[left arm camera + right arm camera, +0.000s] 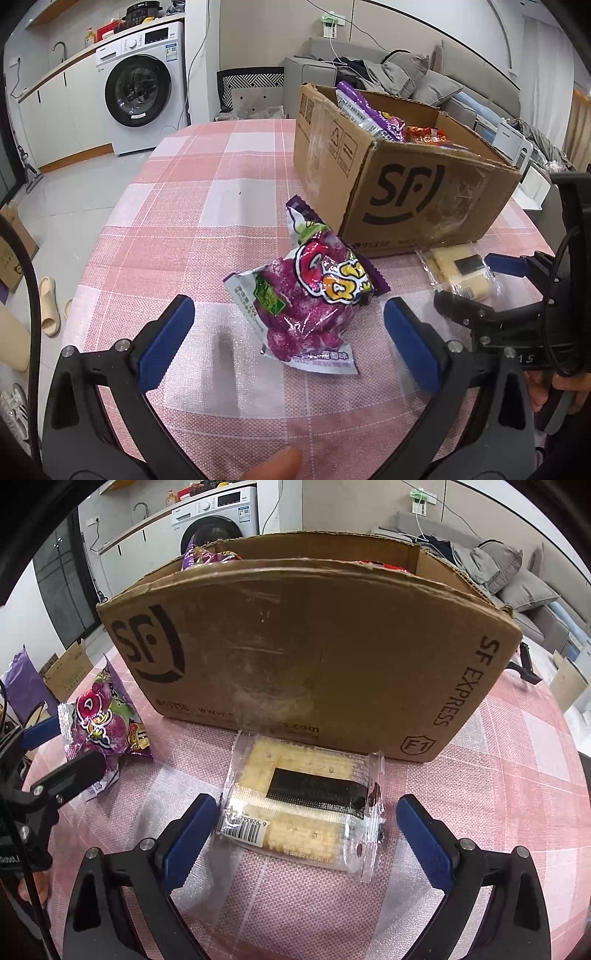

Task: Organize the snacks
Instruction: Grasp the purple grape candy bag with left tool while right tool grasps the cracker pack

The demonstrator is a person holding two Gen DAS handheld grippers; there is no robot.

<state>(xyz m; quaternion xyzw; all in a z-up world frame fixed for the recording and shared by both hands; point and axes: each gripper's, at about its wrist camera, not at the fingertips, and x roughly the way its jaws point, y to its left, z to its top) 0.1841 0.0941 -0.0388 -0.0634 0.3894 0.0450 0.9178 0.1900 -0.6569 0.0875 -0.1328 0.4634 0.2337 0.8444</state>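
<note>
- Your left gripper point(288, 328) is spread around the purple candy bag point(314, 291): slick foil, may squirt out.
- Your right gripper point(306, 830) is spread at the clear cracker pack point(303, 805): hard squeeze cracks contents, and the cardboard box point(314, 646) crowds it.

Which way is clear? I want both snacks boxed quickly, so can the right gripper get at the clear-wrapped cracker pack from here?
Probably yes. The right gripper is open with the cracker pack lying flat between its fingers, nothing on top; the cardboard box stands just behind.

Left gripper point(288, 326) and right gripper point(306, 830) — black angular arms, silver screws, blue finger pads point(168, 341), black cable; bare fingertip skin below.
</note>
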